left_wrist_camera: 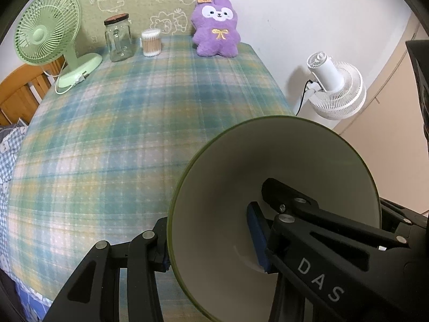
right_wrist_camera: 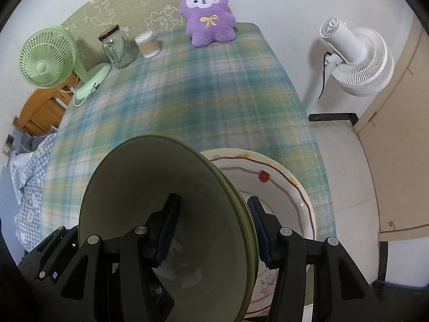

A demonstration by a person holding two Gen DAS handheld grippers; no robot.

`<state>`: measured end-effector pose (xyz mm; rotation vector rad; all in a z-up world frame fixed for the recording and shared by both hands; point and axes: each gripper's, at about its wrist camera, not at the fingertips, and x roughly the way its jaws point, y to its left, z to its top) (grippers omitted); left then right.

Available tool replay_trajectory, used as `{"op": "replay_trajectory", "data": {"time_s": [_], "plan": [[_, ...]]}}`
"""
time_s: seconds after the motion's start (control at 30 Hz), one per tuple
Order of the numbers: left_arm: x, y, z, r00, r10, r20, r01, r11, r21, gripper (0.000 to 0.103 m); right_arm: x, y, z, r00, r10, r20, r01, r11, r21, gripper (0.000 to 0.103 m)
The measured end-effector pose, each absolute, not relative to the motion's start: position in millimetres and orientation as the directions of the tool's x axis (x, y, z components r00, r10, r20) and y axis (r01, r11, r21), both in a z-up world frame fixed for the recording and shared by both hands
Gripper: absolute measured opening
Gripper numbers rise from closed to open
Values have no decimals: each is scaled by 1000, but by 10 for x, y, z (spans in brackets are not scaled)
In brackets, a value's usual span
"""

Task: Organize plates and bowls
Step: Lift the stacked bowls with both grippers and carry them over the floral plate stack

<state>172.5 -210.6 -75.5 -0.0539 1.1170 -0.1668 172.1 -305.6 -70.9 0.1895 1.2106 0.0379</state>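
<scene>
My left gripper [left_wrist_camera: 211,237] is shut on the rim of a green bowl [left_wrist_camera: 228,177] with a cream inside, held tilted above the plaid table [left_wrist_camera: 120,123]. My right gripper [right_wrist_camera: 213,232] is shut on the right rim of green bowls [right_wrist_camera: 150,177] nested together, one finger inside and one outside. A white plate with a red wavy border [right_wrist_camera: 281,185] lies on the table just behind and under these bowls, at the near right edge.
At the back of the table stand a green desk fan [left_wrist_camera: 45,29], a glass jar [left_wrist_camera: 118,40], a tub of cotton swabs [left_wrist_camera: 151,43] and a purple plush toy [left_wrist_camera: 215,26]. A white floor fan [right_wrist_camera: 356,59] stands right of the table. A wooden chair [left_wrist_camera: 21,91] is at the left.
</scene>
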Motion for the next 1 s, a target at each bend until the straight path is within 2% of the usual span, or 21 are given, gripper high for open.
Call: {"op": "replay_trajectory", "data": {"time_s": [0.3, 1.0], "plan": [[1708, -2248, -915, 388, -152, -909, 82, 988, -131, 47, 1716, -3194, -882, 312, 139, -940, 64, 984, 166, 55], [1683, -2250, -931, 417, -146, -897, 67, 989, -130, 48, 1700, -3189, -860, 360, 128, -924, 20, 989, 145, 55]]}}
